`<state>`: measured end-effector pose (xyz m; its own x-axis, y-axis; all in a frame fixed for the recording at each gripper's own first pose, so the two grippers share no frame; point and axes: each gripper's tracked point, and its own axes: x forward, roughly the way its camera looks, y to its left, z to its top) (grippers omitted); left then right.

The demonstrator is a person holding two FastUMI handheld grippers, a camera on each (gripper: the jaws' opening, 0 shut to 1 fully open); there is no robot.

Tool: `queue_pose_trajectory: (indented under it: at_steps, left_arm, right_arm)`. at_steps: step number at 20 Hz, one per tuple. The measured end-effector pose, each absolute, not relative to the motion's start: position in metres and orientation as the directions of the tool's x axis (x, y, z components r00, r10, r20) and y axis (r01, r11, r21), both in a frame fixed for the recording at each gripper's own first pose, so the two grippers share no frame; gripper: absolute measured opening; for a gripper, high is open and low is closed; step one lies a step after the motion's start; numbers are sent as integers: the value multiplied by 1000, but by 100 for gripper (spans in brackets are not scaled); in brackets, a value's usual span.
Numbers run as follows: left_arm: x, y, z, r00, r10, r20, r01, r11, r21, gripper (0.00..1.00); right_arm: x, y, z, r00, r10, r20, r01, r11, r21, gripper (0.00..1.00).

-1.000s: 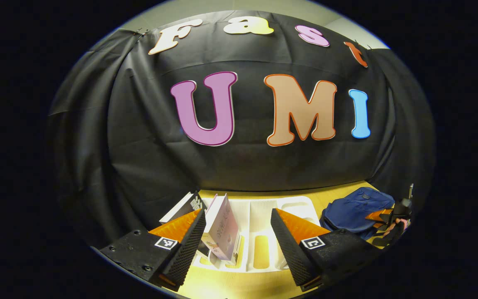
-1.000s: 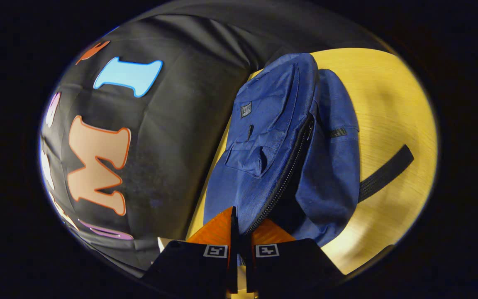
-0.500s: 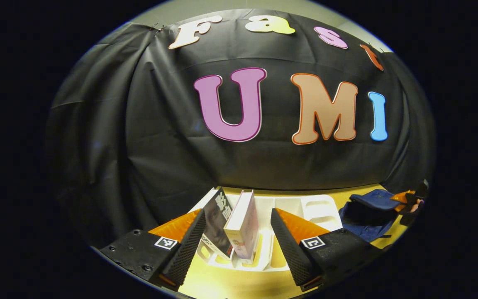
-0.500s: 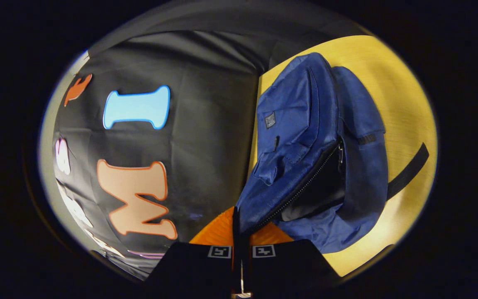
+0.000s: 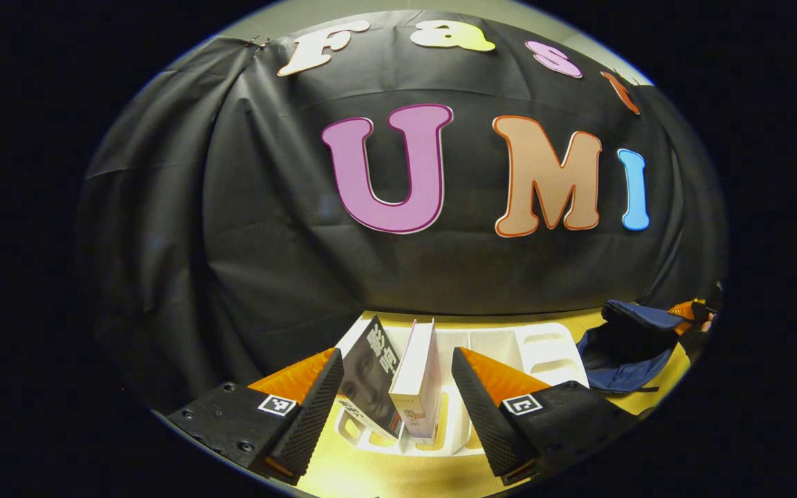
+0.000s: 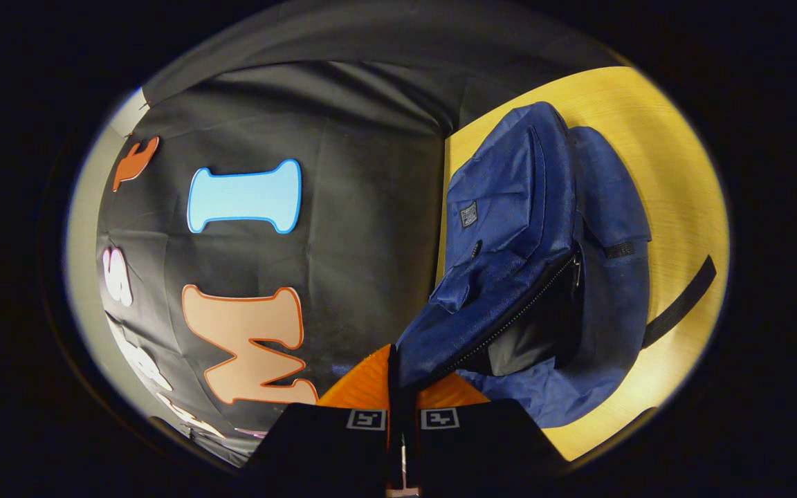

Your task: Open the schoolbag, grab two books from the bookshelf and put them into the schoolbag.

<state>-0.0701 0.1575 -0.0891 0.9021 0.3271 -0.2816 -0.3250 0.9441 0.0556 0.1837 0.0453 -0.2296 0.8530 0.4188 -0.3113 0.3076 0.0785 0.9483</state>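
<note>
Right now your left gripper [image 5: 396, 387] holds its fingers spread wide, pressing on nothing, and between them, a little farther off, stands the white bookshelf [image 5: 509, 346], a tray of upright slots on the yellow table [image 5: 385, 477]. Two books stand in its near slots: a dark book [image 5: 369, 373] leaning toward your left finger, and just beside it a pale book [image 5: 418, 377] standing nearly upright with its light spine toward you. Both lie in the gap between your fingers, touching neither as far as you can tell; the dark one is close by the left finger's inner face. The slots of the bookshelf farther from the books hold nothing. The dark book's cover carries large white characters, too blurred to read, and the pale book's print is also too small. Beyond the bookshelf, on the far side from the books, the blue schoolbag [image 5: 630, 346] slumps on the table with its top raised. Your right gripper [image 6: 394, 370] has its fingers pressed together on the edge of the schoolbag [image 6: 509, 228] beside the zip, lifting the front panel so the main compartment gapes; its inside looks dark, and you cannot tell what it holds. A small patch sits on the front pocket, unreadable, and a black strap [image 6: 679, 304] trails across the table.
</note>
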Motion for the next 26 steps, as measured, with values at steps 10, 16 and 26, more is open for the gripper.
queue_pose_trajectory:
  at_steps: [10,16,26]
  left_arm:
    - [-45,155,-116,887,271,-375,-269,961,58,92]
    - [-25,156,-146,825,180,-536,-177,983,59,92]
    - [-4,156,-212,588,53,-807,-100,995,-8,90]
  right_arm:
    - [181,46,-231,847,426,-319,310,94,946,4]
    - [181,48,-233,836,442,-326,313,105,944,4]
    - [178,47,-237,827,453,-333,315,118,942,0]
